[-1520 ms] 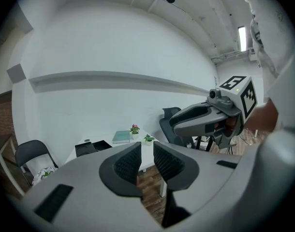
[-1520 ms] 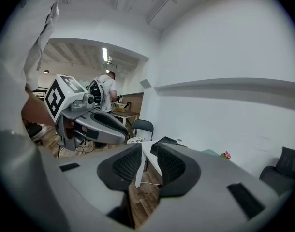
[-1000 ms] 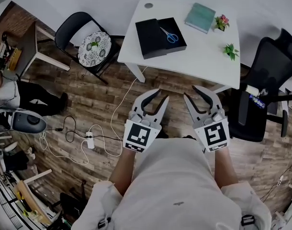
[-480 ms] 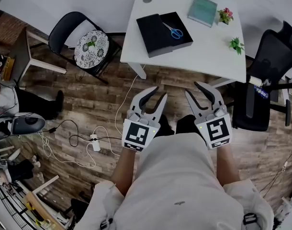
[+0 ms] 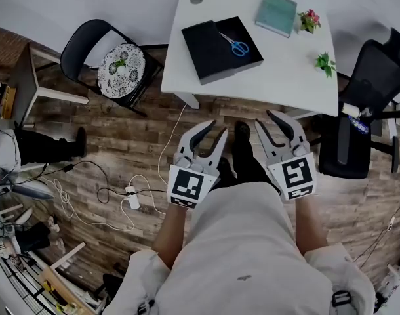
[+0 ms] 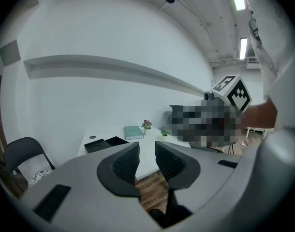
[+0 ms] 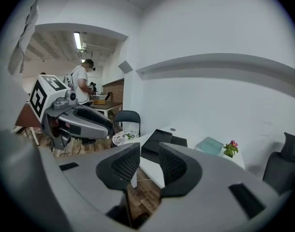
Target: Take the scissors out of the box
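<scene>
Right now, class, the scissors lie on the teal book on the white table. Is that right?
No. The head view shows the scissors lying in the black box, not on the book. The box does stand on the white table.

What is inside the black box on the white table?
A pair of blue-handled scissors lies in the open right part of the black rectangular box. A flat black lid overlies its left part; anything beneath that is hidden.

probably an office: desk (image 5: 285, 71), swivel chair (image 5: 376, 77)
</scene>
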Demonstrator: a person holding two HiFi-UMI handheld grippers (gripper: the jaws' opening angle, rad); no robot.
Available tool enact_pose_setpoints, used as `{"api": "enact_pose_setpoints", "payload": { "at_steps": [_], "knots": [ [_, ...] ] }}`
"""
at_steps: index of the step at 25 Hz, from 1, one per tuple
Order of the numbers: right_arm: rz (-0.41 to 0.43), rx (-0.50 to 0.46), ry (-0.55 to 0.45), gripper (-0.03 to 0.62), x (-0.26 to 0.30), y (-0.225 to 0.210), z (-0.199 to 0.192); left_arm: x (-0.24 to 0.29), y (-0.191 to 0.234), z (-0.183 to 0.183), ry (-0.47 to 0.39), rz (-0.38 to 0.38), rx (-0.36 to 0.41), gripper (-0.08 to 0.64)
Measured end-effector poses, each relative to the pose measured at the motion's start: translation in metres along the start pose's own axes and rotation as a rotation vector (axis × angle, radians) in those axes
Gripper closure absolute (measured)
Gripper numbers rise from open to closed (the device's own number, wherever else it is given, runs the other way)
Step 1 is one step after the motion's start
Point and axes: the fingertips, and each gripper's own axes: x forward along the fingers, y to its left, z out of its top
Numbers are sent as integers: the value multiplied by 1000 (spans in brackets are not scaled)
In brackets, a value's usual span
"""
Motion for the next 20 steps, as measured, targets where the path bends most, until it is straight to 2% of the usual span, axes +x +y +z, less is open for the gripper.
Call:
{"api": "enact_pose_setpoints", "payload": {
  "at_steps": [6,20],
  "knots": [
    [21,-14,-12,466,31,-27,16,27,32,17,-2,31,25,451],
    [90,-23,-21,469,86,-99,34,93,70,50,16,120,26,459]
  ]
}}
